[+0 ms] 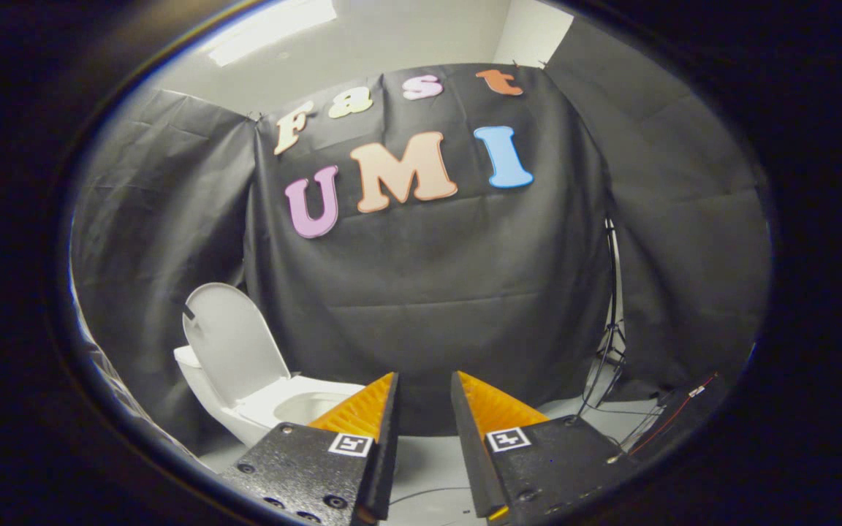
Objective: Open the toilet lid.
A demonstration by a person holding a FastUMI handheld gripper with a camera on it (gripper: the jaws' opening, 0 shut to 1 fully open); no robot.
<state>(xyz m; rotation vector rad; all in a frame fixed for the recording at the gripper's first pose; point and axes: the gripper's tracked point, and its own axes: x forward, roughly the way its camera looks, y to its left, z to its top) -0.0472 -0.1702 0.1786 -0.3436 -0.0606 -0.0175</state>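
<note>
The toilet (245, 409) is seen to the left of the hand-held gripper (425, 387) and somewhat beyond it, set against the black cloth wall (428, 292) at the far left of the booth. Its lid (234, 343) is already raised: it stands nearly upright, leaning back slightly toward the cistern (186, 358), with its long axis running up and down and its inner face turned toward the right. The bowl (311, 405) is exposed below it, and part of the bowl is hidden behind the left finger.

The hand-held gripper is held apart from the toilet, with nothing touched. Its fingers are parted by a moderate gap, and nothing is held between them; only the floor (421, 453) and the foot of the cloth wall are seen through the gap. The fingers are pointed at the cloth wall, not at the lid, so the lid lies off the line of the fingers, to their left.

The task is judged to be done as things stand, since the lid is open. If any further move were called for, a swing to the left would be needed before the lid could be met.

A stand (611, 343) with cables (633, 431) is seen at the far right, well apart from the toilet.
</note>
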